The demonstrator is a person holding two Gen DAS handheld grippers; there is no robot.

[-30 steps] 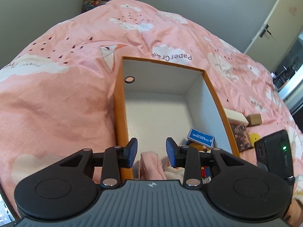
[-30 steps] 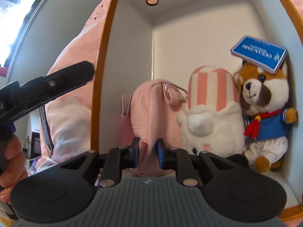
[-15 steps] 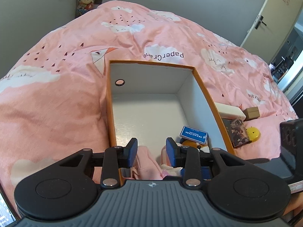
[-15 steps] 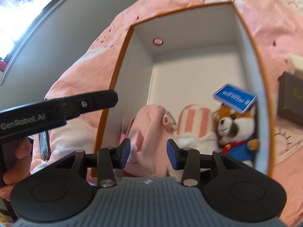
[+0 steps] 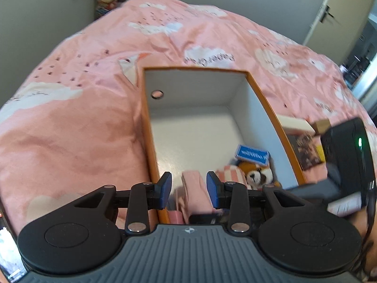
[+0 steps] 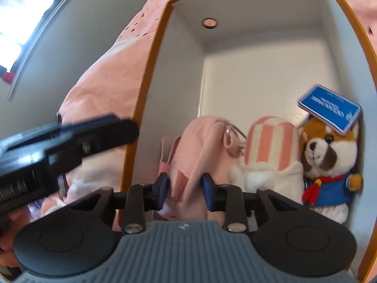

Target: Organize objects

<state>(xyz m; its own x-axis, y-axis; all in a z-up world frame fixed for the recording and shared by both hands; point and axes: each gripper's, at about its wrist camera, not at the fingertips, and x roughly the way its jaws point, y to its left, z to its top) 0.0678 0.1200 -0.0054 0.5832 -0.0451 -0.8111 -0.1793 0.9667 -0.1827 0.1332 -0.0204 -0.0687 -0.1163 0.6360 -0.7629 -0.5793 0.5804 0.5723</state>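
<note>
Blur smears the right claw (image 6: 183, 192), whose jaws are closing around the pink pouch (image 6: 200, 155) inside the box (image 6: 146, 94); actual contact is unclear. Left claw (image 5: 188, 189) hovers spread above the box's near end. Beyond both stretches the bed (image 5: 82, 118), grey walls behind.

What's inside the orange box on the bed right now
Three soft things line the orange box's near end: a pink fabric pouch, a pink-striped white plush and a red panda plush with a blue tag. The gripper body hides what's below them.
</note>
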